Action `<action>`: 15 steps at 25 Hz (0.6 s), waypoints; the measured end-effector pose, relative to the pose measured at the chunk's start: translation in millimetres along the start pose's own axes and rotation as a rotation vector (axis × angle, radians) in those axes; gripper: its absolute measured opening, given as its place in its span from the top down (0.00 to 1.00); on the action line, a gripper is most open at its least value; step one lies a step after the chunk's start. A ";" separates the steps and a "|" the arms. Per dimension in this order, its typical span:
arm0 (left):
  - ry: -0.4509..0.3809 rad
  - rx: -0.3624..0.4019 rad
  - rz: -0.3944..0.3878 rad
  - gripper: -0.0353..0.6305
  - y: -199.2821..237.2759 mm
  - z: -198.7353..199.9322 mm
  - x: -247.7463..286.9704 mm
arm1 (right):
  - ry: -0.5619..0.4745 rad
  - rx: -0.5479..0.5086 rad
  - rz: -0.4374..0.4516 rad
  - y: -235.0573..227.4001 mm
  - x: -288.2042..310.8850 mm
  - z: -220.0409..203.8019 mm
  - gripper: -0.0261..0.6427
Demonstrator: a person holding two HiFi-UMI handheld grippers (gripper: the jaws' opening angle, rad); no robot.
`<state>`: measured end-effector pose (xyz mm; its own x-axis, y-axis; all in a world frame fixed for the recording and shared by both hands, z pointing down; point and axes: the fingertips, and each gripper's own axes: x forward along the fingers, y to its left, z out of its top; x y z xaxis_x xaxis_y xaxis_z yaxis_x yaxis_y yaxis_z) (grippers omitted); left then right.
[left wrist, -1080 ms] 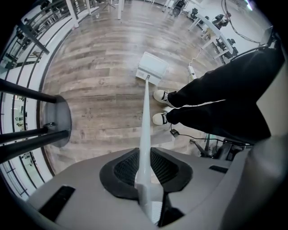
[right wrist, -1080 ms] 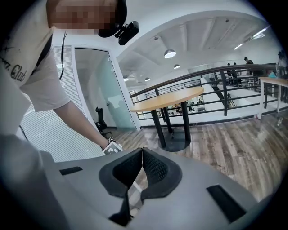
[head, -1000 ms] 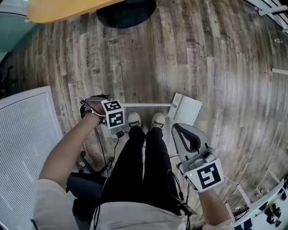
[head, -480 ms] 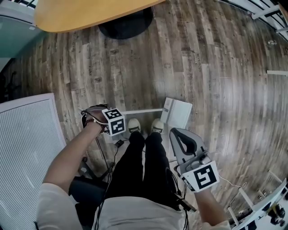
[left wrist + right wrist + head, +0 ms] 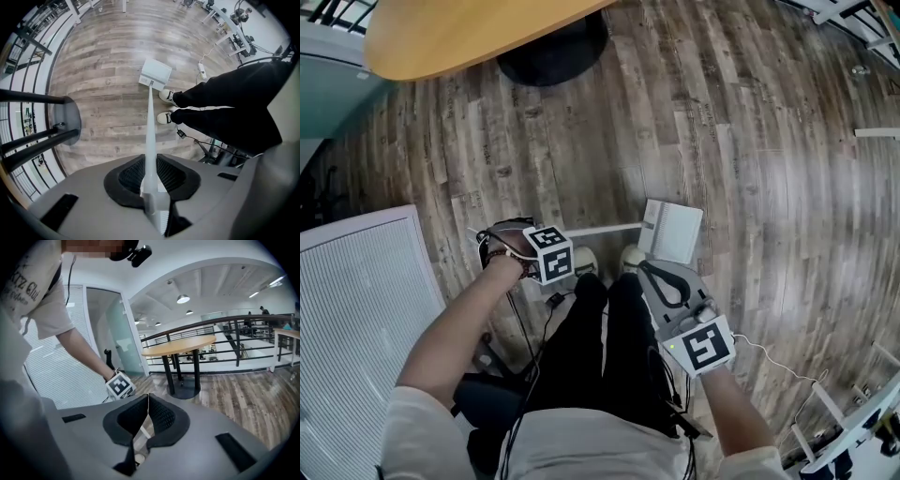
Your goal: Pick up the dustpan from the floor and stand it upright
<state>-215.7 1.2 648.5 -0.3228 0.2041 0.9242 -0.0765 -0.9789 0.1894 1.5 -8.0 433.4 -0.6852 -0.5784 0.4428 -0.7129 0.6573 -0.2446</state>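
The white dustpan [image 5: 671, 232] rests with its pan on the wood floor just ahead of the person's shoes [image 5: 630, 255]. Its long thin handle [image 5: 600, 228] runs left towards my left gripper, whose marker cube [image 5: 548, 253] shows beside the hand. In the left gripper view the handle [image 5: 150, 136] comes straight up from the pan [image 5: 156, 74] and sits clamped between the jaws of my left gripper [image 5: 151, 161]. My right gripper [image 5: 652, 269] hovers close beside the pan, jaws pressed together with nothing in them; its shut tips [image 5: 148, 397] point towards the left hand.
A round wooden table [image 5: 469, 28] on a black base [image 5: 548, 56] stands ahead. A white slatted panel [image 5: 356, 300] is at the left. A dark chair base [image 5: 487, 384] and cables [image 5: 520, 319] lie near the legs. Railings [image 5: 243, 341] run behind the table.
My left gripper has risen a little with the handle in it. My right gripper has slid left, from beside the right leg to close by the pan.
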 end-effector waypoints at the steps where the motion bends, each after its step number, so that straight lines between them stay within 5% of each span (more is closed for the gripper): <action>1: 0.002 0.002 0.002 0.80 -0.1 0.8 -0.8 | 0.027 -0.016 0.030 2.3 7.3 -17.3 0.92; 8: -0.012 -0.013 -0.003 0.80 -1.2 6.9 -8.5 | 0.165 -0.066 0.178 21.5 95.0 -116.3 0.92; 11: -0.033 -0.039 -0.008 0.80 0.7 10.1 -12.6 | 0.204 -0.080 0.226 34.0 133.1 -142.8 0.78; 15: -0.032 -0.023 0.004 0.80 3.2 13.8 -14.9 | 0.234 -0.184 0.279 45.4 174.1 -166.8 0.78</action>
<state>-198.1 -5.1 639.9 -0.2926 0.1991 0.9353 -0.0972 -0.9792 0.1780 -125.3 1.8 643.2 -0.7808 -0.2537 0.5710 -0.4513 0.8610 -0.2345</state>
